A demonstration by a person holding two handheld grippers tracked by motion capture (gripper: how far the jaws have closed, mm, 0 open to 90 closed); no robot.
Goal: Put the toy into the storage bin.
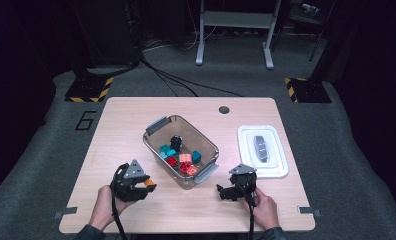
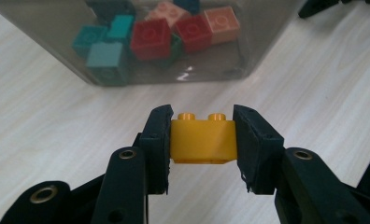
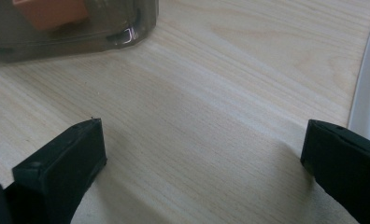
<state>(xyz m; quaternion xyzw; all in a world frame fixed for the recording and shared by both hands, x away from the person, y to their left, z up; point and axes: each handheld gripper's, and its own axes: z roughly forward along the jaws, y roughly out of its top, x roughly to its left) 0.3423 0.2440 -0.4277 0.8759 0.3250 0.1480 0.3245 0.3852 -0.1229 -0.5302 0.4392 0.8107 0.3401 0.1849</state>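
Left tool (image 2: 202, 140) clamped on yellow brick (image 2: 202, 142), studs up, above bench (image 1: 136, 115) just short of clear bin (image 1: 206, 145), bin holding teal and red bricks (image 2: 150, 39), right tool (image 3: 204, 154) jaws wide apart, empty, near white lid (image 1: 281, 172).

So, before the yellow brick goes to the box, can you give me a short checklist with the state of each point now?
1. Left gripper shut on the yellow brick: ok, both jaws press its sides.
2. Brick sits level, studs up: ok.
3. Box is open: ok, the lid lies apart on the table, to its right.
4. Room in the box: ok, the bricks inside leave bare floor in the high view.
5. Right gripper out of the way: ok, open and empty, beside the box's near corner.
6. Brick lifted off the table: cannot tell.
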